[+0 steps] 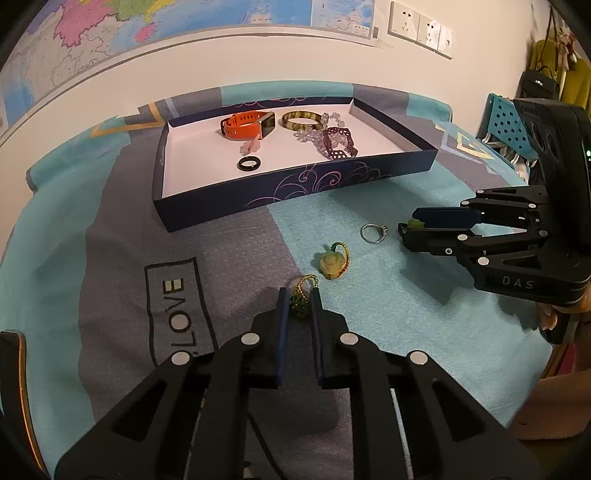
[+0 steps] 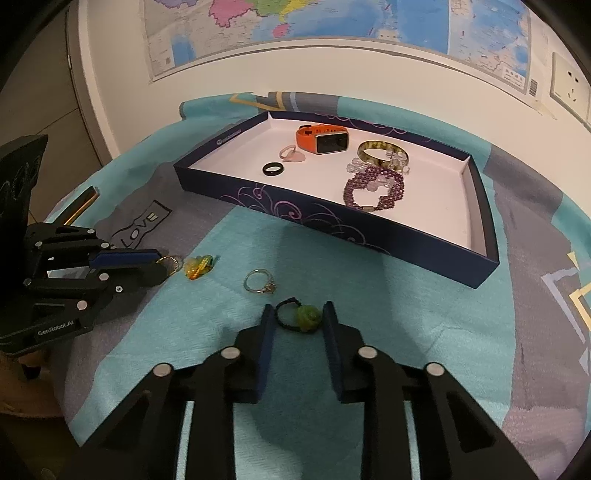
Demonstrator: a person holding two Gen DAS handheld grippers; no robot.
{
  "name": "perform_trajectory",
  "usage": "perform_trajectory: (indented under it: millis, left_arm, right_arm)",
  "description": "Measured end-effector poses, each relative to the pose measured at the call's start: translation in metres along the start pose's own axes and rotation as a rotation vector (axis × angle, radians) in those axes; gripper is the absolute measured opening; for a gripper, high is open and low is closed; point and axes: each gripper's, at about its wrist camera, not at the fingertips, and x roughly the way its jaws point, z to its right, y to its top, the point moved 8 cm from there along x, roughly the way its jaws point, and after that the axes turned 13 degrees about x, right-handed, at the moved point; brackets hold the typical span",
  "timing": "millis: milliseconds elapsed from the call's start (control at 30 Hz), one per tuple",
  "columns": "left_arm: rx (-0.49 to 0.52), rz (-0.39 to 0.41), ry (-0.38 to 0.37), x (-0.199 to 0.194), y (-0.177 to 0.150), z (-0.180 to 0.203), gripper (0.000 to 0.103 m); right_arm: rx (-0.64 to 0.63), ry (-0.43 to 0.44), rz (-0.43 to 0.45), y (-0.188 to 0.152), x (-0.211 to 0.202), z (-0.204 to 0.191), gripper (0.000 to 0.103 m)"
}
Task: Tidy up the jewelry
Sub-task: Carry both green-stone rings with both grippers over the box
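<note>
My left gripper (image 1: 299, 295) has its 2 fingers closed on the dark green pendant (image 1: 300, 308) with the gold beaded loop, which sits right between the tips on the cloth; the loop sticks out past them on the far side. My right gripper (image 2: 299, 314) has the green bead pendant (image 2: 309, 318) between its fingers with its black cord loop trailing to the left. The jaws there stand narrowed, but I see a gap on both sides, so I judge they are not yet pressing on it.

What the coming move turns on, as I judge it: the tray (image 1: 295, 192) lies straight ahead on the far side of both claws, its long axis running left to right, its near wall standing between my pieces and the white floor inside. Both must be lifted over that wall. My left claw is nearer the tray's left half, my right nearer its right half.

Left on the cloth between the claws: 1 pale yellow pendant (image 1: 330, 263) and 1 silver ring (image 1: 373, 233).

Already in the tray: orange watch (image 2: 321, 139), black ring (image 2: 273, 169), pink ring (image 2: 291, 153), amber bangle (image 2: 380, 151), purple bead bracelet (image 2: 373, 190).

The surface is a soft teal and grey cloth (image 1: 388, 295), so small things may snag. Behind are a white wall, a map (image 2: 295, 26) and wall sockets (image 1: 421, 27).
</note>
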Motion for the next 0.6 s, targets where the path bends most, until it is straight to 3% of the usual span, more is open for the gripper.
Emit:
perform_trajectory:
  millis: [600]
  left_arm:
    - [-0.026, 0.031, -0.009, -0.011, 0.003, -0.004, 0.011]
  right_arm:
    - [0.084, 0.106, 0.036, 0.002, -0.017, 0.005, 0.021]
